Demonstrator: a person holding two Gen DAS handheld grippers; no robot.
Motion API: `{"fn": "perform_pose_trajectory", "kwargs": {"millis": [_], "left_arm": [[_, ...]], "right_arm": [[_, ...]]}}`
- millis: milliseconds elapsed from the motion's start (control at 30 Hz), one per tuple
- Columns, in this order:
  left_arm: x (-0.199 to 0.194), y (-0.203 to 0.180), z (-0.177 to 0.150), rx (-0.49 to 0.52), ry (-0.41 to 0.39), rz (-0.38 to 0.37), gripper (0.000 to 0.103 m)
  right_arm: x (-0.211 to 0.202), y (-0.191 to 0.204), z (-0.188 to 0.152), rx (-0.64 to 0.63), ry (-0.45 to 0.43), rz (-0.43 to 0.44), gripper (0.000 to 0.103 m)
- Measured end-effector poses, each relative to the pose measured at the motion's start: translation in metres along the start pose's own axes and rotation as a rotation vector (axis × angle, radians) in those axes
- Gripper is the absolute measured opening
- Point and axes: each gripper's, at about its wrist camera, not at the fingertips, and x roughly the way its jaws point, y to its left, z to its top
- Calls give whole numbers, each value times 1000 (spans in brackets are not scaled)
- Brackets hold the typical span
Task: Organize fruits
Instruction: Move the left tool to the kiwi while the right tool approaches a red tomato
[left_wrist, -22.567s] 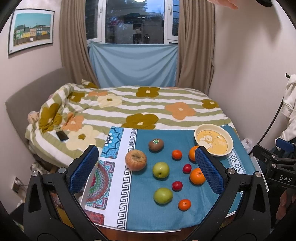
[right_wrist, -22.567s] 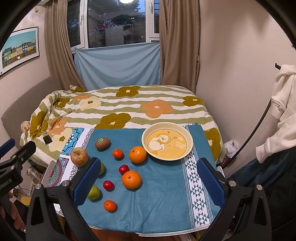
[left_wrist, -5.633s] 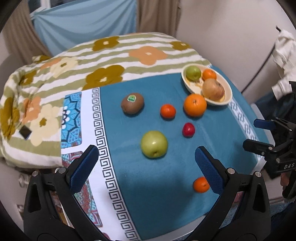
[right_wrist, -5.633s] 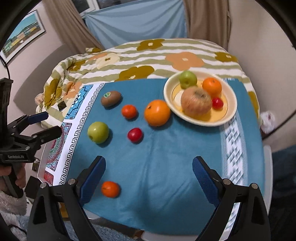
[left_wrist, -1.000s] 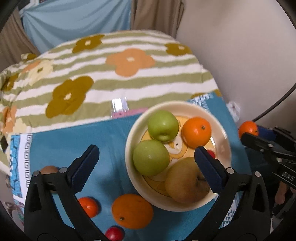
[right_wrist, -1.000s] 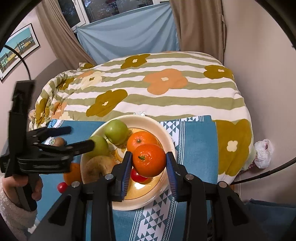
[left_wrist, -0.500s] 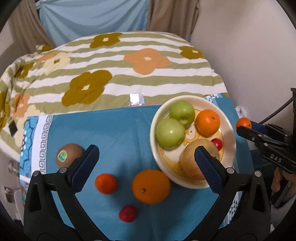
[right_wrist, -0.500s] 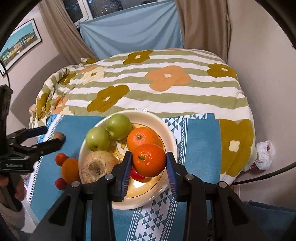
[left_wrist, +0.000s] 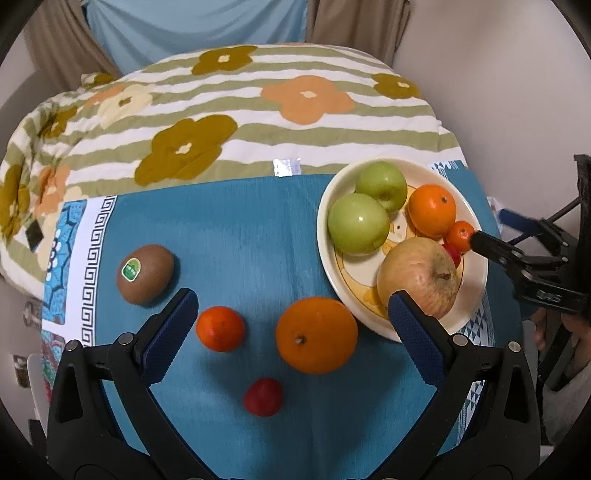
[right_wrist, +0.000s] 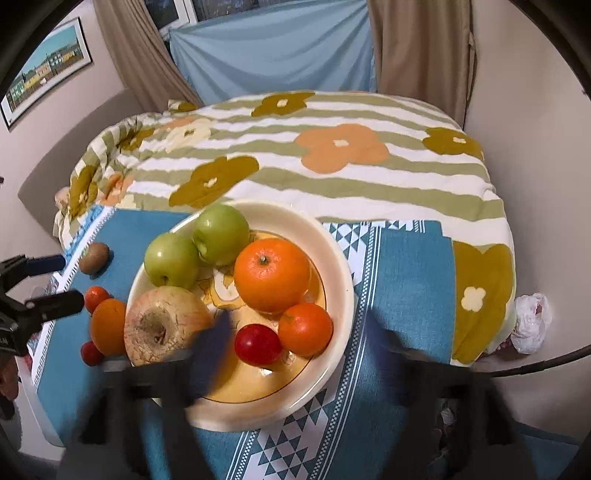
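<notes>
A cream bowl (right_wrist: 340, 266) on the blue cloth holds two green apples (right_wrist: 171, 264), a large orange (right_wrist: 271, 273), a russet apple (right_wrist: 162, 325), a red plum (right_wrist: 258, 343) and a small mandarin (right_wrist: 305, 328). My right gripper (right_wrist: 299, 354) hovers at the bowl's near rim, its jaws opening and blurred; the mandarin lies free between them. My left gripper (left_wrist: 291, 325) stands open over the cloth, with a large orange (left_wrist: 316, 335) between its fingers, untouched. A mandarin (left_wrist: 220, 328), a kiwi (left_wrist: 144, 274) and a red plum (left_wrist: 263, 397) lie around it.
The floral striped quilt (left_wrist: 221, 122) covers the bed right behind the table. A white crumpled bag (right_wrist: 532, 321) lies on the floor at the right. A wall stands close on the right. The cloth's patterned white border (left_wrist: 92, 236) runs along the left.
The right jaws have spread off the small mandarin, which now sits in the bowl beside the plum. The left gripper has drifted away from the bowl, over the fruit on the cloth.
</notes>
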Motion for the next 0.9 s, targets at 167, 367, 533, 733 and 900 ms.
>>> {"fn": "perform_pose_trajectory", "kwargs": {"millis": [167,367,533,733,900], "left_arm": [[-6,-1,1,13,-11,3,103],[-22,-2,1,21,-47,14,103],[-37,1,-1,17,-68,20,103],[-60,14,-11,4,-91,22,103],[-81,33,-22,21,-111,46,103]], "right_arm": [[-8,-2,-3,29,-12,9,102],[-21,1,-5,35,-18,17,102],[-35,9,-5,29,-4,37,102],[-54,28,-3,6,3,9,102],[-65,54,-2,-7,16,3,102]]}}
